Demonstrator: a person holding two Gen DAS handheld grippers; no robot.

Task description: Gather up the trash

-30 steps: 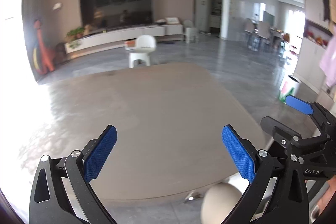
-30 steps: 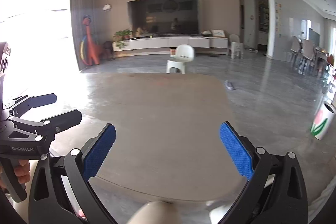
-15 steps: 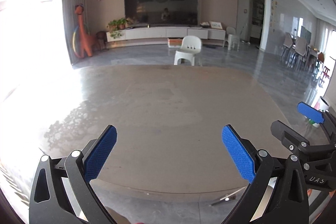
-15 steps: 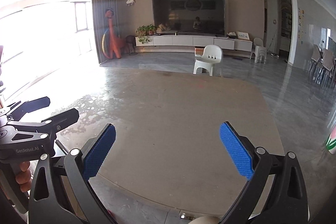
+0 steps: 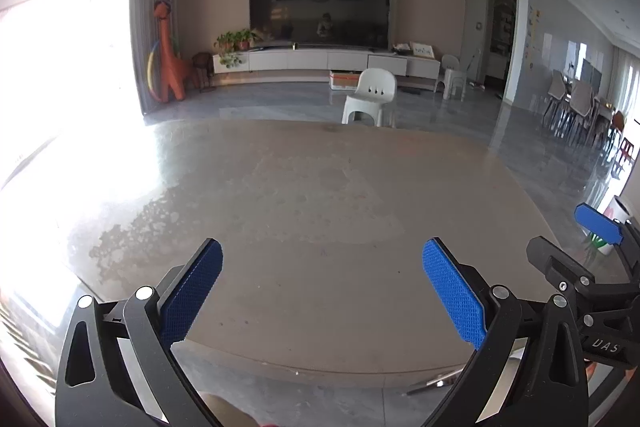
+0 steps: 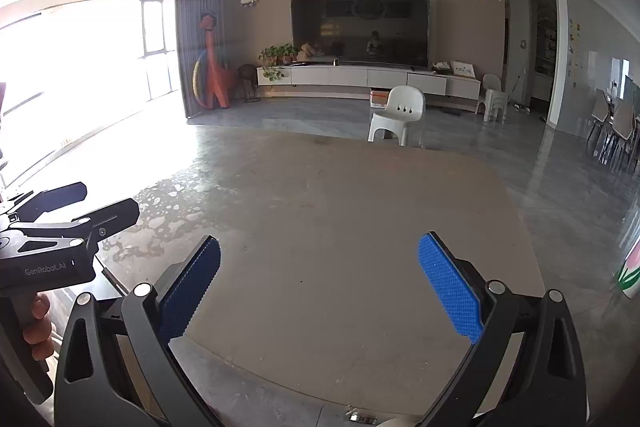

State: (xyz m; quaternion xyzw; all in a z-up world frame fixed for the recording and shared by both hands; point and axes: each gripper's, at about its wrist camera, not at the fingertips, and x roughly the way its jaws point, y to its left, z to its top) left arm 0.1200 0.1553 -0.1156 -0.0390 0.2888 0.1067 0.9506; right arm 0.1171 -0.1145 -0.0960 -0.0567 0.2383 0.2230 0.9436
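My left gripper [image 5: 322, 291] is open and empty, held above the near edge of a large beige rug [image 5: 320, 211]. My right gripper [image 6: 319, 287] is open and empty too, over the same rug [image 6: 352, 227]. The right gripper also shows at the right edge of the left wrist view [image 5: 576, 247], and the left gripper at the left edge of the right wrist view [image 6: 76, 205]. A white bin with a tulip print [image 6: 630, 273] stands on the floor at the far right; it also shows in the left wrist view [image 5: 608, 227]. No trash shows on the rug.
A white plastic chair [image 5: 372, 97] stands past the rug's far edge. A TV and low white cabinet [image 5: 320, 59] line the back wall, with an orange dinosaur toy [image 5: 170, 63] at the left. Dining chairs [image 5: 576, 111] stand at the right. Bright window glare washes out the left floor.
Both views have swung left and levelled, bringing the window and TV wall to the centre. The bin has slid to the right edge. Both grippers stay open.
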